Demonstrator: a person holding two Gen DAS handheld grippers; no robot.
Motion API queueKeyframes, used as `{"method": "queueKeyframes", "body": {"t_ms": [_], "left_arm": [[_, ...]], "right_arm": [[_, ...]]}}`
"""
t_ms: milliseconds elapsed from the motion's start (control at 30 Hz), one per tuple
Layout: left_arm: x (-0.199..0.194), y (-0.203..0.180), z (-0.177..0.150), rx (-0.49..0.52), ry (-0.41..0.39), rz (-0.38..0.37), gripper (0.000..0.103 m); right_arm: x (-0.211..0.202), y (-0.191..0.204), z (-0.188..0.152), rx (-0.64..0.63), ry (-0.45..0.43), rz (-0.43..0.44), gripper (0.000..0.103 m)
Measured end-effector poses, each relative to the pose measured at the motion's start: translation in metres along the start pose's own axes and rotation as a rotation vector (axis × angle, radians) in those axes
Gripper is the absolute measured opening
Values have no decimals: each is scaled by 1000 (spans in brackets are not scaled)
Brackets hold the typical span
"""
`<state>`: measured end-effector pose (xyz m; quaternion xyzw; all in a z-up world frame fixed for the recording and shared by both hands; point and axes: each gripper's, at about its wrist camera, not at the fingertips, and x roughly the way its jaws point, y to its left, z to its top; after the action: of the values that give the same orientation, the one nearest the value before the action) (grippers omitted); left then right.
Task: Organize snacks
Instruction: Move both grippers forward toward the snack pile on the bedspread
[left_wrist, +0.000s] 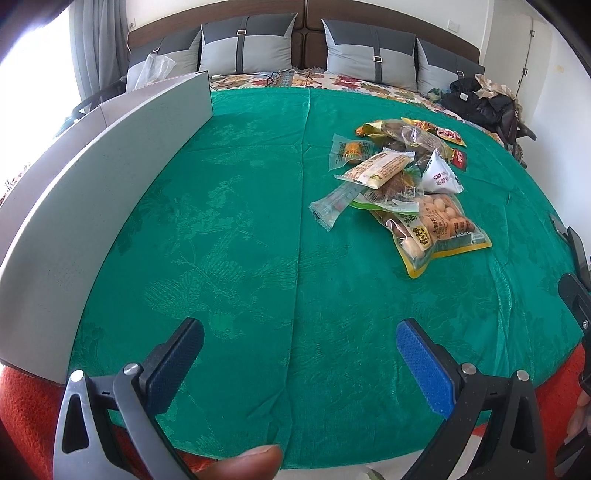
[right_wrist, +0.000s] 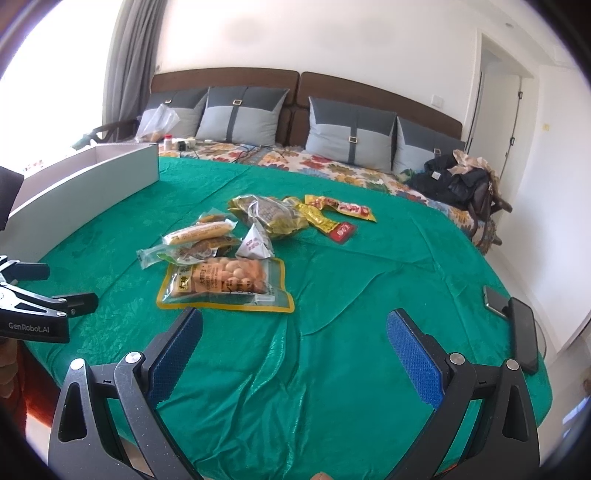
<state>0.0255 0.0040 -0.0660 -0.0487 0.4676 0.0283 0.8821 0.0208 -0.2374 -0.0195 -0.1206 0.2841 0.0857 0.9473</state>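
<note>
A heap of wrapped snacks (left_wrist: 399, 177) lies on the green cloth (left_wrist: 240, 221), right of centre in the left wrist view. Nearest me is a yellow-edged bag of round nuts (right_wrist: 227, 286); behind it lie a long cream bar (right_wrist: 199, 232), a white triangular pouch (right_wrist: 255, 243), a gold packet (right_wrist: 271, 214) and red-yellow sachets (right_wrist: 341, 212). An open white box (left_wrist: 96, 184) stands along the left. My left gripper (left_wrist: 299, 347) is open above bare cloth, short of the heap. Just in front of the nut bag, my right gripper (right_wrist: 294, 332) is open with nothing between its fingers.
Two dark phones (right_wrist: 517, 325) lie at the cloth's right edge. Grey pillows (right_wrist: 351, 129) line the headboard behind. Dark clothes (right_wrist: 458, 181) are piled at far right. A plastic bag (right_wrist: 157, 122) and small bottles sit at far left. A fingertip (left_wrist: 243, 465) shows at the bottom.
</note>
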Motion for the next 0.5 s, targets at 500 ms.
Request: {"method": "queueKeyframes", "body": {"t_ms": [500], "left_arm": [[39,5,-4,32,36,36,103]], "right_arm": [[64,-32,-33,121,280,15,101]]}}
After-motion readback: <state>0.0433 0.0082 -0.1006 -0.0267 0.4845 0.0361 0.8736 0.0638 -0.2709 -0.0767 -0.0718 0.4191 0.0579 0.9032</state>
